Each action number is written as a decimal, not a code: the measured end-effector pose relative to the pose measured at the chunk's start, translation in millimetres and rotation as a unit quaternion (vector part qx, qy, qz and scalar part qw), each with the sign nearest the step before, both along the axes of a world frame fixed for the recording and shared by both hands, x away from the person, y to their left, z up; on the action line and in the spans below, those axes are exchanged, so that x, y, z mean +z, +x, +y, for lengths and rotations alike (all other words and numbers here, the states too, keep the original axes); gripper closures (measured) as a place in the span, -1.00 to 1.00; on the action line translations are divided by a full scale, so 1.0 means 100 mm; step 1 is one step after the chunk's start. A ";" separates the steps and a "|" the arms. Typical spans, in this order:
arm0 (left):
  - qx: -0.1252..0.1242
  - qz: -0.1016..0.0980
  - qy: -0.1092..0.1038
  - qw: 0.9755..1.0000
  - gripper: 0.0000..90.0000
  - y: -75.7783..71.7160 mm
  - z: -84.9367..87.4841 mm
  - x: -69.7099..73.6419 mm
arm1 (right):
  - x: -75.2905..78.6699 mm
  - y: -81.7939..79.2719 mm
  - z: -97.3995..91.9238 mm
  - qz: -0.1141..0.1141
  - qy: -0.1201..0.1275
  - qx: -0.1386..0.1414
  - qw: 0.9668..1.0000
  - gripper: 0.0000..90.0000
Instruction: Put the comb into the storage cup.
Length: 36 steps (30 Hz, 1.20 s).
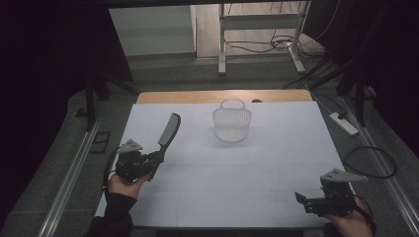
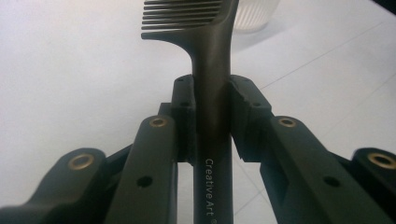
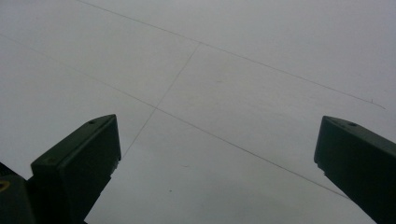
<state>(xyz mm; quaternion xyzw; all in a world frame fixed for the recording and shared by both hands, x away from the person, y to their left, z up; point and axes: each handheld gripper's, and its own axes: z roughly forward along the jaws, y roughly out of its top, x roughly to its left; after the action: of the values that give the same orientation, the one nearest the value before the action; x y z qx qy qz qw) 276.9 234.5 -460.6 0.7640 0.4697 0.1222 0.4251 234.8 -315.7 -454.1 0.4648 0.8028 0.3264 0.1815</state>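
A black comb (image 1: 168, 131) rises up and away from my left gripper (image 1: 150, 163), which is shut on its handle at the table's left side. In the left gripper view both jaws clamp the comb's handle (image 2: 212, 107), and the teeth stick out to the left at the top. A small white mesh basket (image 1: 231, 121) with a bail handle stands at the middle back of the white table (image 1: 257, 168); its ribbed wall (image 2: 254, 14) shows past the comb. My right gripper (image 1: 302, 199) sits near the front right corner, open, with bare table (image 3: 210, 116) between its jaws.
A wooden strip (image 1: 197, 96) edges the table's far side. Grey floor with metal rails runs along both sides. A power strip (image 1: 344, 123) and a looped cable (image 1: 370, 160) lie on the floor at the right. A metal frame (image 1: 257, 29) stands behind the table.
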 end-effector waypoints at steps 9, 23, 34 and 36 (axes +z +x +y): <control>-0.006 -0.019 -0.018 1.000 0.61 -0.15 -0.01 0.05 | 0.00 -0.01 0.00 -0.002 0.001 -0.002 1.000 -1.00; -0.023 -0.043 -0.022 0.999 0.61 -0.38 -0.08 0.11 | 0.01 0.00 0.01 -0.005 0.003 0.003 1.000 -1.00; -0.026 -0.057 -0.021 0.998 0.61 -0.55 -0.12 0.14 | 0.02 -0.01 0.00 -0.010 0.007 0.006 1.000 -1.00; -0.025 -0.058 -0.022 0.998 0.60 -0.57 -0.13 0.14 | 0.02 -0.02 0.00 -0.011 0.009 0.006 1.000 -1.00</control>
<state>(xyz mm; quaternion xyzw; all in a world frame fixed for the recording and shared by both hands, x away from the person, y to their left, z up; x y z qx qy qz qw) 220.0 221.2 -446.9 0.7577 0.4277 0.1454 0.4710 233.1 -316.2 -452.3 0.4580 0.8007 0.3398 0.1836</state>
